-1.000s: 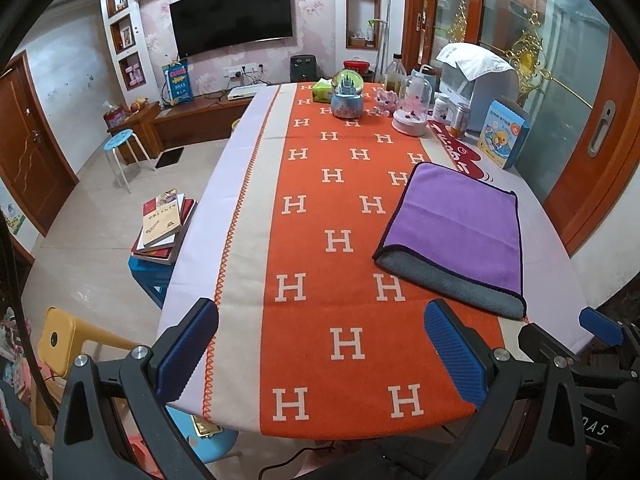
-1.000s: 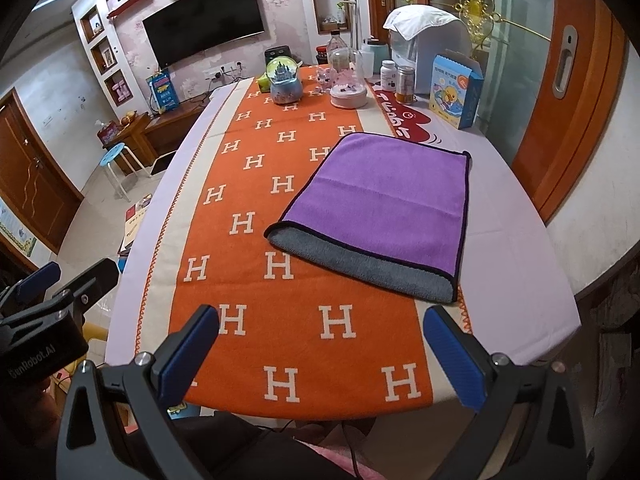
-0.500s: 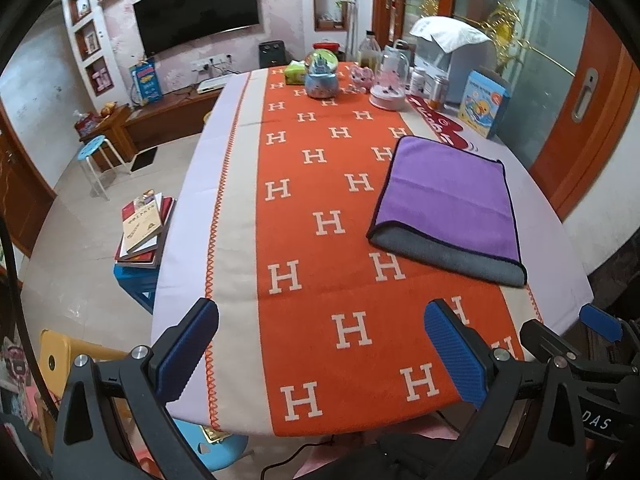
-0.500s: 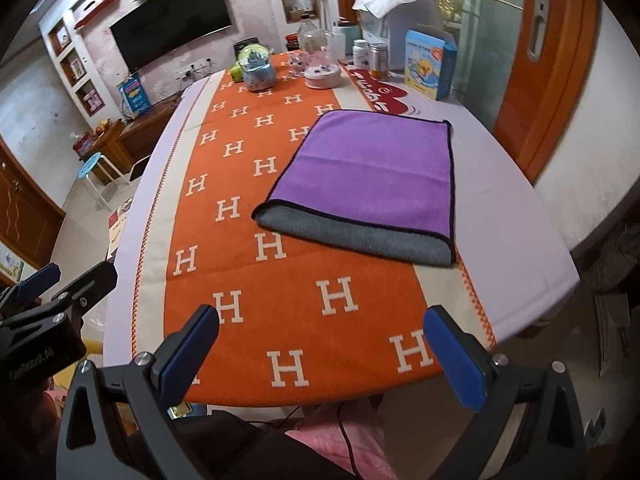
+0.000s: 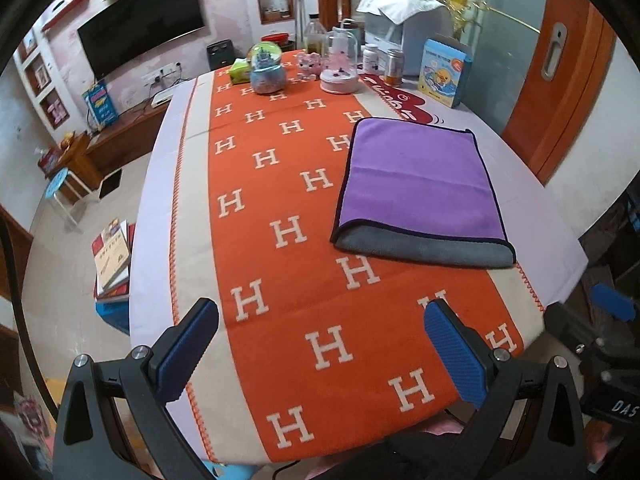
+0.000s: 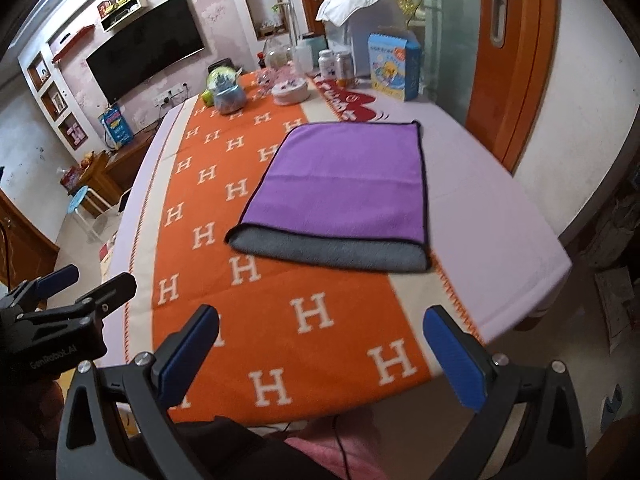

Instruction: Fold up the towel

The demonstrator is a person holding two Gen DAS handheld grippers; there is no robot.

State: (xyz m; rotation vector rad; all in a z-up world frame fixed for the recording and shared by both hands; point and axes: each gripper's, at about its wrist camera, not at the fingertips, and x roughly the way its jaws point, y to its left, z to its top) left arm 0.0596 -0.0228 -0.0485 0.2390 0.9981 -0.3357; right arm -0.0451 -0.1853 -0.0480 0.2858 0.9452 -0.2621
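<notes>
I saw one towel [image 5: 420, 188] [image 6: 344, 184] flat on the table [image 5: 532, 216] [image 6: 480, 208], right of the orange runner [image 5: 280, 200] | long axis ran near-to-far, grey flap nearest me | my left gripper [image 5: 320, 344] and right gripper [image 6: 320, 344] both gaped, holding nothing, short of the table's near edge

Orange runner [image 5: 280, 208] patterned with white H letters, spread down a lilac-covered table [image 5: 532, 216]. At the far end: snow globe [image 5: 267, 67], pink glass-domed ornament [image 5: 340, 65], blue duck-printed box [image 5: 443, 72]. Beyond, wall-mounted television [image 5: 142, 40]. On the floor, stacked books [image 5: 112, 260] and blue stool [image 5: 60, 184].
</notes>
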